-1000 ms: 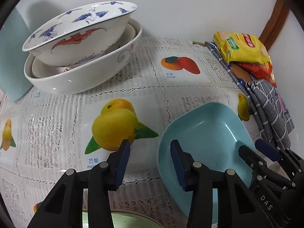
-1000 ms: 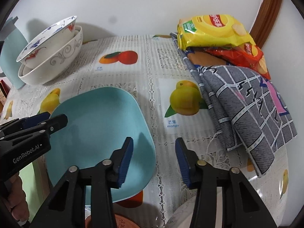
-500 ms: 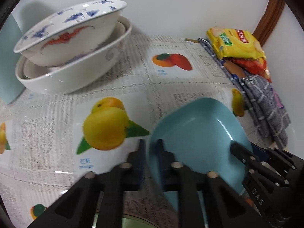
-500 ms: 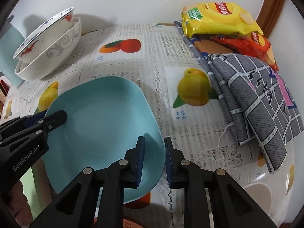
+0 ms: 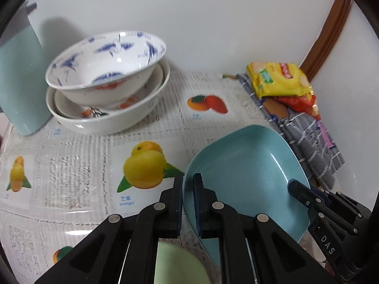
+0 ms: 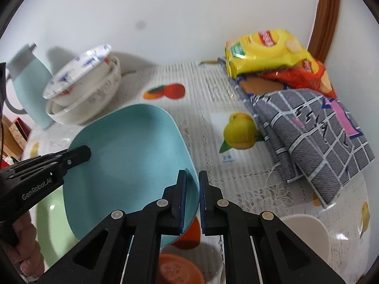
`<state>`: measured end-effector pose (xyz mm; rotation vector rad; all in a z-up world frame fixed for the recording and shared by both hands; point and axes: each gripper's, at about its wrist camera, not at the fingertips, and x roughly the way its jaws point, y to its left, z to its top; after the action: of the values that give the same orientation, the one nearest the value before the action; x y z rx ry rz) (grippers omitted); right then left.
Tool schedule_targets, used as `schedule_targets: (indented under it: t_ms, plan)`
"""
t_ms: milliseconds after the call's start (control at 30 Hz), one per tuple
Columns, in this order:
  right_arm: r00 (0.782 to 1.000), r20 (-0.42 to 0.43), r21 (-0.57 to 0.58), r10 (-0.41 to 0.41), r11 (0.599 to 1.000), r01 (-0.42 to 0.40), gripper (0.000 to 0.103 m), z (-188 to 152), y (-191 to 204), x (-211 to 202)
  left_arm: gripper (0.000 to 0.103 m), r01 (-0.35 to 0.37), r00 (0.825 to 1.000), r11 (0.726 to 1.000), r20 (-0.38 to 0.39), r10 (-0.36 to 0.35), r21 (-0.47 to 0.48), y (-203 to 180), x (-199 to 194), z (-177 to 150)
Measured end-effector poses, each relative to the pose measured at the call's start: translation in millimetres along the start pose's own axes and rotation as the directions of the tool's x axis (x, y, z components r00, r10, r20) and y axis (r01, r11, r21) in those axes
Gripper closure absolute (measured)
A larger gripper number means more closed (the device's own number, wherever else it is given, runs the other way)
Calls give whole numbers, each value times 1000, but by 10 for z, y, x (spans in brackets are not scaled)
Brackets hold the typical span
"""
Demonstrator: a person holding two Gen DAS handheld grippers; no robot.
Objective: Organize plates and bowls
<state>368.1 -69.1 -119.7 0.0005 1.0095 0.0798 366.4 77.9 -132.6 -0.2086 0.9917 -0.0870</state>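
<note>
A light blue square plate (image 5: 241,165) (image 6: 128,146) hangs tilted above the fruit-print tablecloth (image 5: 71,165), held by both grippers. My left gripper (image 5: 188,177) is shut on the plate's left rim; in the right wrist view the left gripper (image 6: 86,152) reaches in from the left. My right gripper (image 6: 192,174) has the right rim between its pads, its jaws closing tight on it; the left wrist view shows the right gripper (image 5: 293,184) at the plate's right edge. Stacked white patterned bowls (image 5: 106,78) (image 6: 80,90) stand at the back left.
A pale green plate (image 5: 175,265) (image 6: 52,224) lies under the blue one. An orange-brown bowl (image 6: 177,269) and a white bowl (image 6: 305,234) sit near the front. Snack bags (image 5: 277,80) on a grey checked cloth (image 5: 308,142) fill the right. A pale blue jug (image 5: 19,82) stands far left.
Both grippers went from open to shut on opposite rims of the blue plate. The plate then rose off the table, uncovering the green plate beneath.
</note>
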Motion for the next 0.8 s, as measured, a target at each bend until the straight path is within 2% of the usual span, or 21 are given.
schedule_targets:
  t_ms: [500, 800]
  plan:
    - [996, 86, 48, 11, 999, -15, 97, -369, 13, -911, 94, 7, 999, 999, 46, -9, 43, -171, -754, -319]
    - [992, 124, 86, 22, 996, -33, 97, -654, -46, -1280, 94, 13, 997, 998, 75, -18, 68, -269, -1097, -553]
